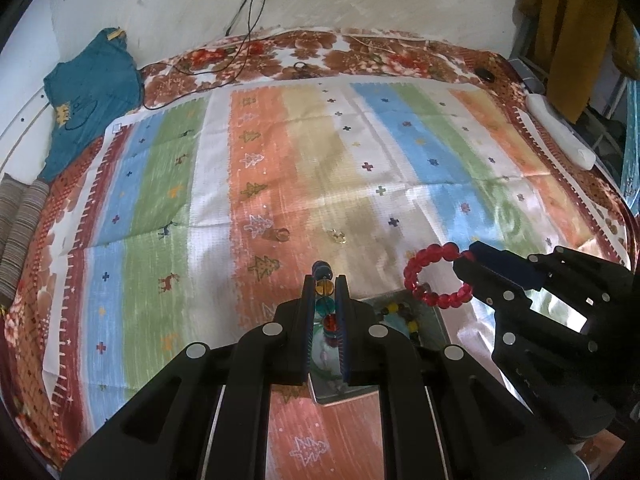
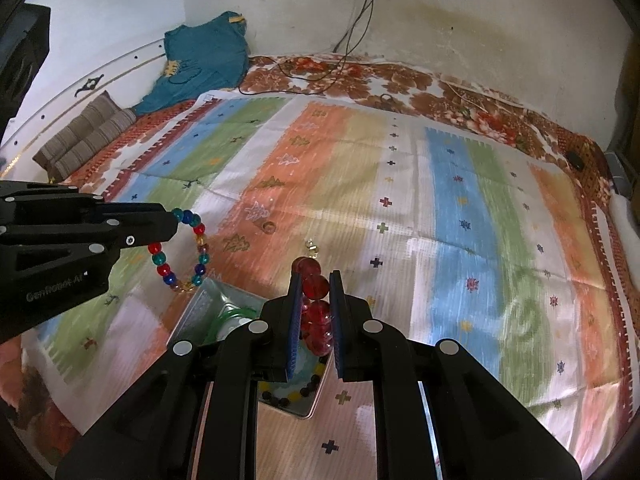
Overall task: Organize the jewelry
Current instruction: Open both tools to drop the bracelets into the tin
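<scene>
A multicoloured bead bracelet (image 2: 182, 252) is gripped by the left claw (image 1: 325, 280), a red bead bracelet (image 1: 436, 276) by the right claw (image 2: 315, 280). Both are held above a metal tray (image 2: 200, 308), apparently holding more beads, on the striped bedcloth (image 1: 360, 140).

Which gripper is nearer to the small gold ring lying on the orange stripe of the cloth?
Left. The left gripper points almost straight at the gold ring, just short of it; the right gripper sits farther off to the ring's right.
</scene>
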